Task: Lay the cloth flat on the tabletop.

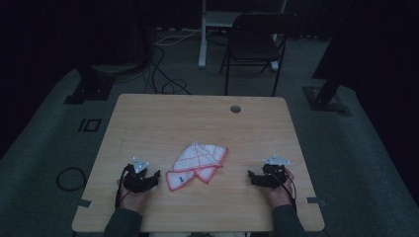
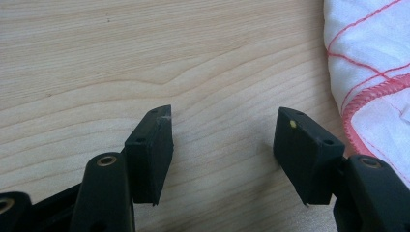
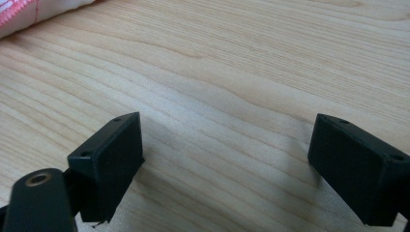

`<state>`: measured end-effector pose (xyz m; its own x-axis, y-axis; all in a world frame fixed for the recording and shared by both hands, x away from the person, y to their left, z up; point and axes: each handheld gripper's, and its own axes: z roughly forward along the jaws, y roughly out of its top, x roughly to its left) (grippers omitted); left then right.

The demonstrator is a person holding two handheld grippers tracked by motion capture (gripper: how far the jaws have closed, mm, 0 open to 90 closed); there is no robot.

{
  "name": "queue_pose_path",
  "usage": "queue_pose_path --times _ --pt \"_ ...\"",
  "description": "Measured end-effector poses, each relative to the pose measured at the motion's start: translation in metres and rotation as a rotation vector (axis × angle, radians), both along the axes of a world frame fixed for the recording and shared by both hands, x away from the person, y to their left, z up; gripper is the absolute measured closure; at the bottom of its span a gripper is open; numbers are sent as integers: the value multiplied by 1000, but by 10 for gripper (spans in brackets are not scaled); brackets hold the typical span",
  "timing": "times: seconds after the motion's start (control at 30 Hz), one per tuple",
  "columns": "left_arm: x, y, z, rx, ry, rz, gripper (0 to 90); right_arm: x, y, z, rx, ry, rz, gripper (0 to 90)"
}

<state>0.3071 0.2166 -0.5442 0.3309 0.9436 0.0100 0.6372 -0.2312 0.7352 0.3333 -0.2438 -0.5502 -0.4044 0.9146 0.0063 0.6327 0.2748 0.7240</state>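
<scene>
Two tongs (image 1: pixel 157 176) (image 1: pixel 251 176) flank one cloth (image 1: pixel 196 164)

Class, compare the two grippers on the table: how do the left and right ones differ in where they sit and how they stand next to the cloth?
The left gripper sits close beside the cloth, whose red-stitched edge shows by its jaw in its own view; the right gripper sits farther from the cloth, with bare table between. The left gripper's jaws stand less widely parted than the right gripper's. Both are black, open, empty, and point inward toward the cloth.

I see a white cloth (image 1: pixel 196 165) with red grid lines and red hem, crumpled, seemingly half-folded, lying flat nearer the table's (image 1: pixel 148 118) near edge, mid-width.
</scene>
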Motion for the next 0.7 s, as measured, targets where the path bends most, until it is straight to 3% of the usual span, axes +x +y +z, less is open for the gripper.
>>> queue_pose_path --times 0.27,0.7 --pt "0 0 0 -1 -1 3 408 0 0 0 2 -3 4 134" --pt "1 4 1 -8 1 11 504 -1 0 0 3 -5 18 160"
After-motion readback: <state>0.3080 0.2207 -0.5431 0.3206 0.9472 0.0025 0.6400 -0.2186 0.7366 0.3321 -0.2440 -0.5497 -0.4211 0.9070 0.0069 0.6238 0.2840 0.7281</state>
